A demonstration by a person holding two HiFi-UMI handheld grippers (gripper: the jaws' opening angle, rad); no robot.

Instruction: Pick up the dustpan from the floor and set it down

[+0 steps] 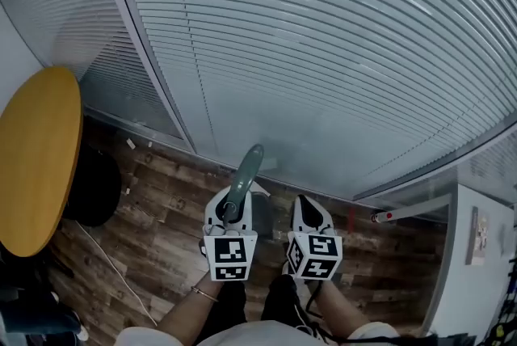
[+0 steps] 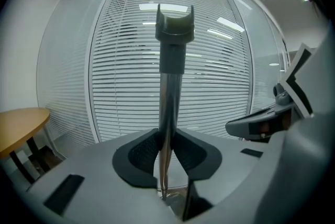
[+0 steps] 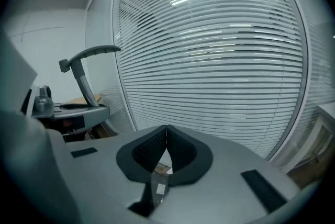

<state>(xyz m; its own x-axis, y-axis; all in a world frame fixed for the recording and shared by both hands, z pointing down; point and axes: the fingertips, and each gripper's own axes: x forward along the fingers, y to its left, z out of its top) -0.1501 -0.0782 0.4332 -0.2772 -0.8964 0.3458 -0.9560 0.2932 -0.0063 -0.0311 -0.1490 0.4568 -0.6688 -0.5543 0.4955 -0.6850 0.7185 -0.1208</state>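
Dustpan handle [image 2: 170, 60] stood pinched between our left gripper's [image 2: 166, 136] jaws; our right gripper [image 3: 166, 136] was closed, empty. Carrying seemed underway; next we needed a steady lowering.

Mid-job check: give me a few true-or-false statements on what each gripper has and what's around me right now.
1. The left gripper is clamped on the slim metal dustpan handle with a grey-green end cap. True.
2. The right gripper grips that handle too. False: its jaws are together on nothing.
3. The round yellow table is at the left of the head view. True.
4. The handle lies flat on the dark wood-plank floor. False: it sticks up out of the left gripper's jaws.
5. The wall ahead is bare brick. False: white slatted blinds cover it.
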